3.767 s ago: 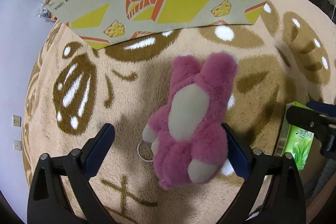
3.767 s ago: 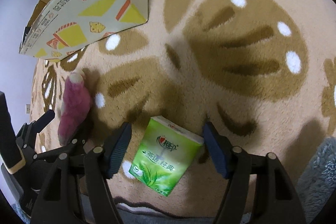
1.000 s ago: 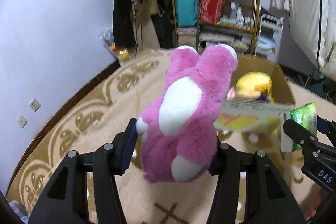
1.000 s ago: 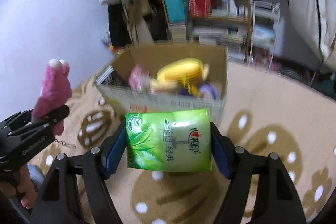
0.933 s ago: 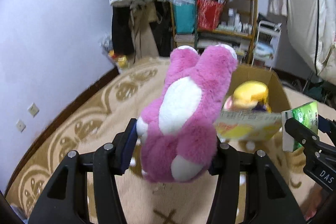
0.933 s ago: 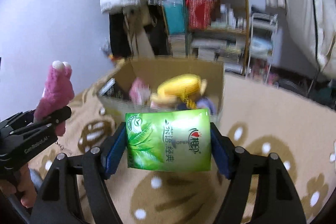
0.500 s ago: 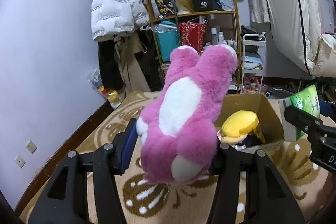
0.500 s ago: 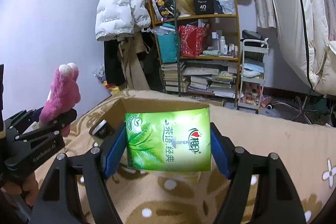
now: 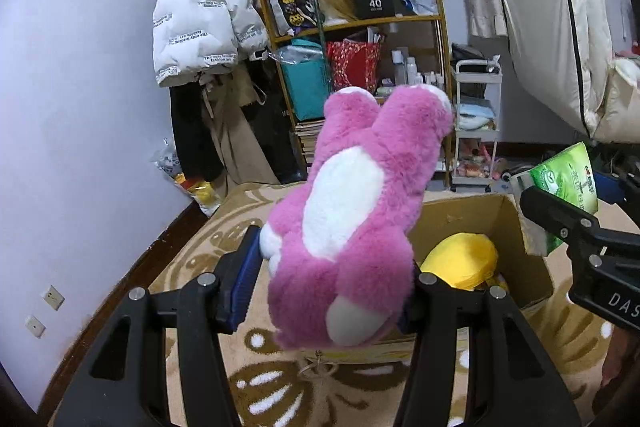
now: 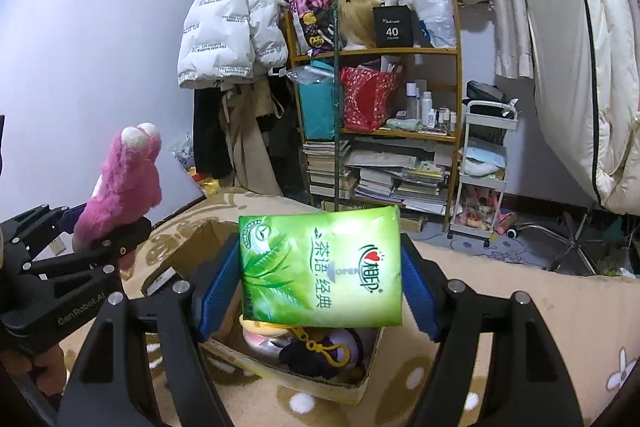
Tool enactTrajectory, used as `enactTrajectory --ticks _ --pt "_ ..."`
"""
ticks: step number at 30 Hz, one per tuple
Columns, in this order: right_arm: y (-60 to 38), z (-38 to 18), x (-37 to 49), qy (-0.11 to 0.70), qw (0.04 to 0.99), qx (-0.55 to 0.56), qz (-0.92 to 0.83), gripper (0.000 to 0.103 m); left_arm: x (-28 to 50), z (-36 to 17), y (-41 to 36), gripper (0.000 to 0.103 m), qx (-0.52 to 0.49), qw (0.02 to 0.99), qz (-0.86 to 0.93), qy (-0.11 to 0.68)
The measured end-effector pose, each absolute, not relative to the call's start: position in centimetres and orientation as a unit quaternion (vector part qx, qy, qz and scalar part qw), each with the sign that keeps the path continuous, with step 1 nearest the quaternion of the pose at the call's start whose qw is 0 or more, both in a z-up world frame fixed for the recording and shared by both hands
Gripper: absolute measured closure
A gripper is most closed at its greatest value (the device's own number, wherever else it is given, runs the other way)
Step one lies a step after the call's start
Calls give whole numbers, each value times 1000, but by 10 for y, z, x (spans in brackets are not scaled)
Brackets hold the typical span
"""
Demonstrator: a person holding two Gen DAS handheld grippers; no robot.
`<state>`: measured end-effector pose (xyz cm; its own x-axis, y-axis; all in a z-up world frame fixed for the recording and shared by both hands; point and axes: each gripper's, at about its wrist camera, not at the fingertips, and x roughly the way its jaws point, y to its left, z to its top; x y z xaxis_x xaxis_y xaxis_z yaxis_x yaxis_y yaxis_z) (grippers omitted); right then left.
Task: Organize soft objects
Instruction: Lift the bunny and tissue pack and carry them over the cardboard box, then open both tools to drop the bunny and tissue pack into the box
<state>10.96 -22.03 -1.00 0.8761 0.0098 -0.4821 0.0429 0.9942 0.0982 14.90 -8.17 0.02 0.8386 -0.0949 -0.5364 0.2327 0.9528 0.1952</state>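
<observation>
My left gripper [image 9: 326,283] is shut on a pink plush toy [image 9: 352,211] with a white belly, held in the air at the near left rim of an open cardboard box [image 9: 516,227]. My right gripper [image 10: 320,279] is shut on a green tissue pack [image 10: 320,267], held above the same cardboard box [image 10: 320,387]. Inside the box lie a yellow plush [image 9: 460,259] and a dark purple plush with a yellow clip [image 10: 320,351]. The right wrist view shows the pink plush toy [image 10: 124,187] at the left; the left wrist view shows the tissue pack [image 9: 564,183] at the right.
The box stands on a beige rug with brown leaf patterns [image 9: 260,387]. Behind it are a wooden shelf full of books and bags [image 10: 380,131], a white trolley [image 10: 484,171], a hanging white puffer jacket [image 10: 228,23] and a purple wall [image 9: 80,107].
Both grippers have risen and moved toward the box with their loads. The box now lies lower and closer in both views, and more of the room behind it shows.
</observation>
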Motion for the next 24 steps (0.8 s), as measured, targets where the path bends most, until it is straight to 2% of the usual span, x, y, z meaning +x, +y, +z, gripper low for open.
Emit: enactTrajectory --ticks 20,23,24 --pt "-243 -45 137 299 948 107 25 24 174 -38 -93 48 126 923 -125 342" --pt "-246 -51 139 308 943 122 31 24 175 -41 -93 44 122 922 -121 347" --pt "-247 -53 139 310 942 126 31 24 175 -41 -92 39 121 922 -121 347"
